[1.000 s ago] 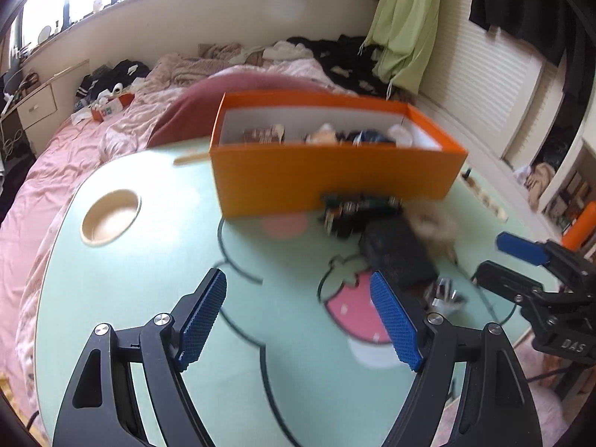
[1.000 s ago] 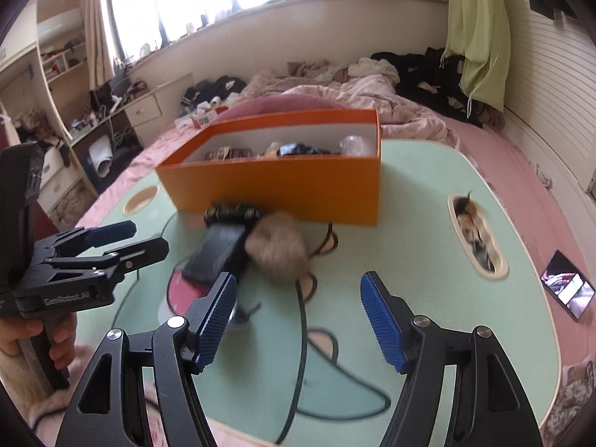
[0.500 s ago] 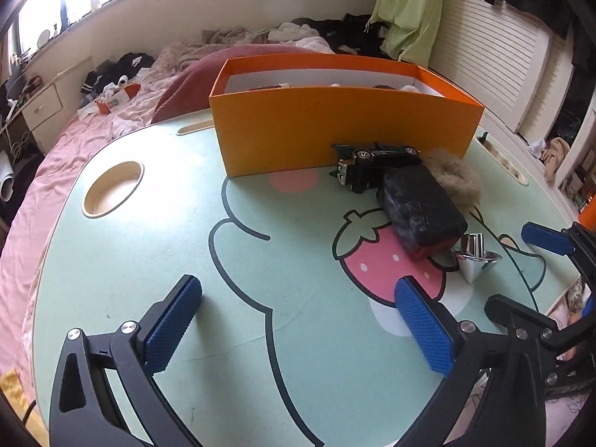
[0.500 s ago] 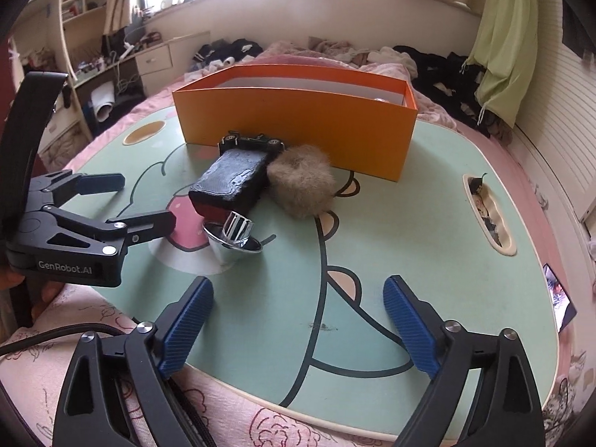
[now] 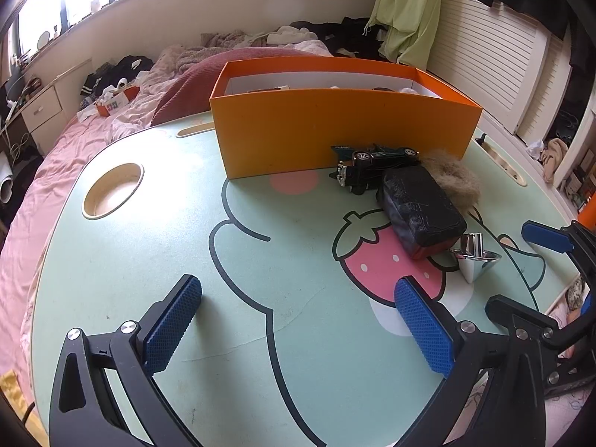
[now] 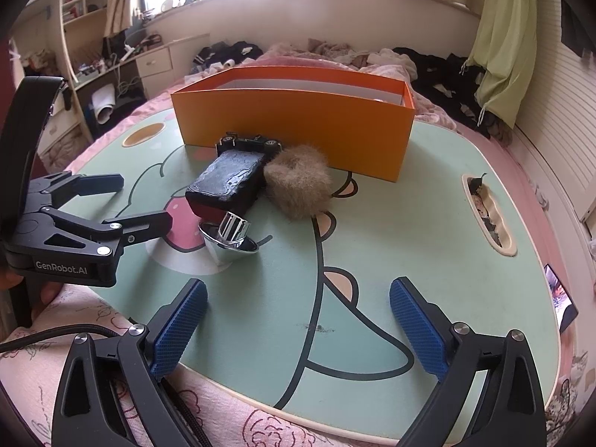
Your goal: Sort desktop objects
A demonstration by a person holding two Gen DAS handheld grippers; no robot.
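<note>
One orange box (image 6: pixel 294 126) on the table, four loose things just in front of it: one toy car (image 6: pixel 247 142), one black case (image 6: pixel 227 180), one brown fur ball (image 6: pixel 298 180), one shiny metal cone (image 6: pixel 229 240)

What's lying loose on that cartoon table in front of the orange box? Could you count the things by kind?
Toy car: 1
Black pouch: 1
Furry brown ball: 1
Shiny metal cone-shaped piece: 1
Total: 4 loose things, all outside the orange box. What the box holds is mostly hidden, so it is not counted.
</note>
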